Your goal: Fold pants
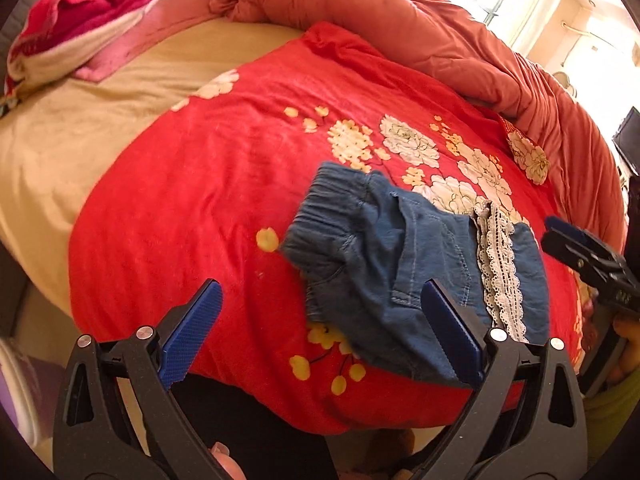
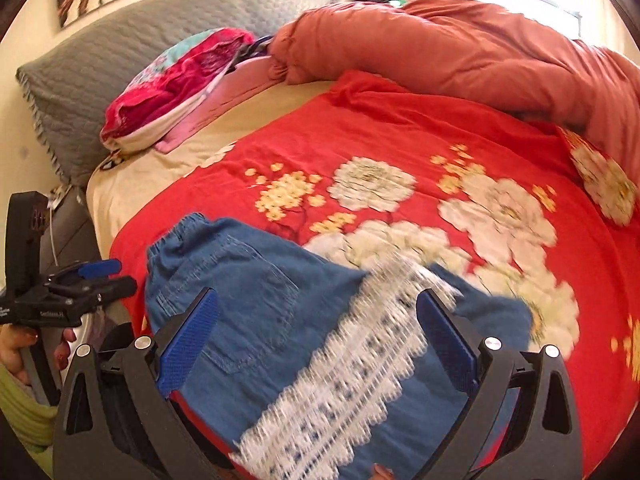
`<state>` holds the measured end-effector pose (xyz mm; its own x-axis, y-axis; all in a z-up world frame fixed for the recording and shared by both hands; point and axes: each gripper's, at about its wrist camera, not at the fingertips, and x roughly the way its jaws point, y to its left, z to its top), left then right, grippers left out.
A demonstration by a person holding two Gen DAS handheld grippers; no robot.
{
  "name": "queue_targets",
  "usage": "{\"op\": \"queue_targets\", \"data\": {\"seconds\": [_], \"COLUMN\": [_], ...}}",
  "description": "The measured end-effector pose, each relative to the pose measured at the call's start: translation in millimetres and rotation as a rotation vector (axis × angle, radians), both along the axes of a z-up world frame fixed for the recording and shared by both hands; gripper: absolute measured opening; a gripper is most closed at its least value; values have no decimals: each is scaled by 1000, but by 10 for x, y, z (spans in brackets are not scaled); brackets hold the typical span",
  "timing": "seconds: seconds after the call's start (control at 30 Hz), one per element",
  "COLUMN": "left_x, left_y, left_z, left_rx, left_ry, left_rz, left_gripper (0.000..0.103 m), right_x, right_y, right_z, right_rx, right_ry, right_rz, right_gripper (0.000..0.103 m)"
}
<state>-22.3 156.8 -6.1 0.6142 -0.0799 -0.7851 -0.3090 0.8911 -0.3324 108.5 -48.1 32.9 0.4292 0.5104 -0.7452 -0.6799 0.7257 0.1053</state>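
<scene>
I see the pants (image 1: 404, 276) lying folded into a compact, roughly rectangular bundle on the near right part of the bed, soft blue denim with a gathered elastic waistband at the far left end, stitched pocket seams across the middle, and a band of white openwork lace trim (image 1: 500, 272) running near to far along the right side (in the right wrist view that lace is smeared by motion blur, so its pattern is only clear from the left). They rest on a bright red blanket (image 1: 208, 208) with a slightly napped surface, printed with large white peony-like flowers and small yellow blossoms. My left gripper (image 1: 320, 336) hovers over the near edge of the bundle with its two blue textured pads spread wide apart, nothing between them; its right pad overlaps the denim in view, though I cannot tell whether it touches. My right gripper (image 2: 316, 340) is likewise spread wide, pads framing the denim and lace from above, holding nothing. Each gripper shows at the edge of the other's view. Beyond the red blanket, a puffy rust-orange quilted duvet (image 1: 400, 12) is heaped along the far and right sides. To the left lies a cream sheet (image 1: 60, 140), and at the far left a crumpled pink and magenta floral cloth (image 2: 176, 80) sits against a grey quilted headboard (image 2: 120, 48).
</scene>
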Motion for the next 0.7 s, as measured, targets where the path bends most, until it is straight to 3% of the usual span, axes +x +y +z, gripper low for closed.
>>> {"op": "queue_targets", "data": {"seconds": [0.17, 0.33, 0.43, 0.7], "left_x": [29, 72, 111, 150], "left_y": [61, 70, 45, 32], "left_z": [-154, -268, -355, -484], "left_rx": [-113, -194, -238, -238], "left_ry": [5, -6, 1, 6], "left_rz": [2, -3, -11, -21], "left_gripper": [93, 58, 56, 55], "right_x": [133, 262, 310, 359], "right_y": [395, 793, 1037, 1558], "right_z": [46, 16, -66, -395], "right_rx": [-14, -25, -51, -141], "right_ry": [3, 40, 72, 162], "right_rz": [113, 211, 273, 417], "right_gripper": [98, 98, 98, 98]}}
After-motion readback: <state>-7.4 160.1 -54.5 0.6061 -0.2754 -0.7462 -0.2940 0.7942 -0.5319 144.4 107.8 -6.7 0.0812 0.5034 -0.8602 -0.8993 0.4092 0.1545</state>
